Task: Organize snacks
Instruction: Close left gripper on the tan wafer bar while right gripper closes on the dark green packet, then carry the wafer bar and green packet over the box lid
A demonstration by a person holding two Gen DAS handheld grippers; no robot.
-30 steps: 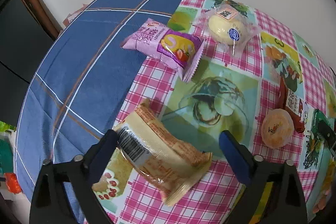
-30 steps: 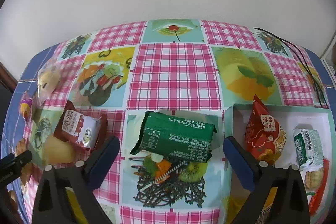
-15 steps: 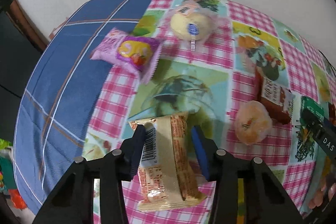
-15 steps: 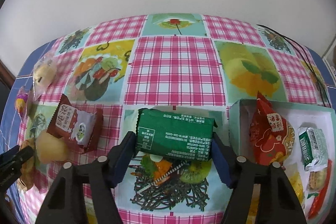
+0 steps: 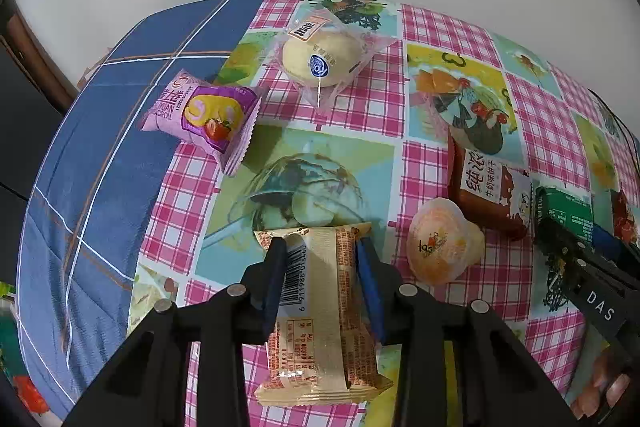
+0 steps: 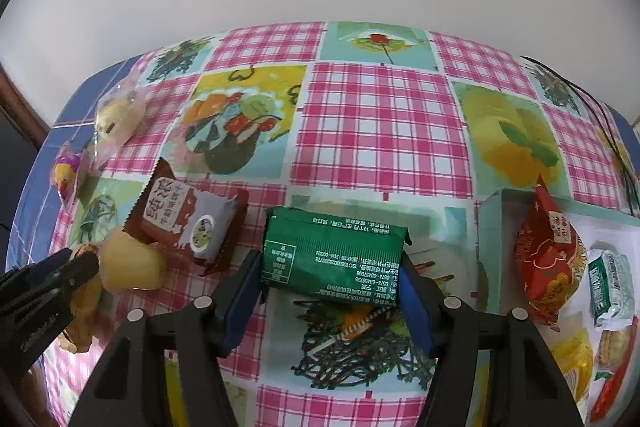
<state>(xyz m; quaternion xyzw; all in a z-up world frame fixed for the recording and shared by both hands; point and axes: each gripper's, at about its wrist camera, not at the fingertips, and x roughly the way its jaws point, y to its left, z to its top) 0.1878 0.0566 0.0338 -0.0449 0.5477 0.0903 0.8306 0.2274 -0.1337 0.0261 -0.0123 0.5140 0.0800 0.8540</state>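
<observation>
My left claw (image 5: 320, 267) has just been closing and now pinches a crinkly beige cake packet (image 5: 320, 319) lying flat on the desk's glossy checked oilcloth (image 5: 440, 31). My right claw (image 6: 332, 281) has likewise been closing and clamps a green foil brick (image 6: 334, 257), just beside the pale box (image 6: 490, 247) of wrapped snacks.

the left gripper (image 5: 320, 263) points steeply down, its jaws just closed in until both blue pads press the sides of a tan snack packet (image 5: 320, 315). the right gripper (image 6: 332, 281), also angled down, has likewise closed onto a green packet (image 6: 334, 259).
</observation>
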